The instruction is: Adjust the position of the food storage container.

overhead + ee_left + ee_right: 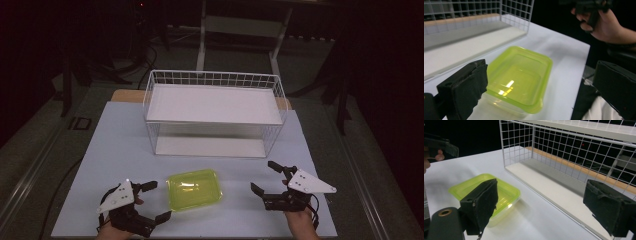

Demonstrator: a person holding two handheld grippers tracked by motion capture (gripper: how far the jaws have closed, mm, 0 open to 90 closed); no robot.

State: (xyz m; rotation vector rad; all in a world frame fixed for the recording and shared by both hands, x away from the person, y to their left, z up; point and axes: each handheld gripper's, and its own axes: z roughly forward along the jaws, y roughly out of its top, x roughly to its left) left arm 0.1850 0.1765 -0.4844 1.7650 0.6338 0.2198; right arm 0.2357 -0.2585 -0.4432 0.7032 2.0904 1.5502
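At the bottom of the high view, two hand-held tools are seen low on a pale worktop (115, 145), one at lower left, one at lower right. The left tool (154, 201) is spread wide with nothing between its jaws; the right tool (264, 177) is likewise spread and empty. Between them, at lower centre, a shallow clear container with a yellow-green lid (194, 189) lies flat, just beside the left tool and a little apart from the right. The lid appears seated; nothing can be made out inside. The step in hand is judged to be a reach for this container. It would best be taken by its short edges or rim, kept level, with the jaws closed gently so the thin plastic is not bent. Farther up, at centre frame, a white wire shelf basket (215, 80) stands, both its upper and lower white shelves bare, its open front facing the container
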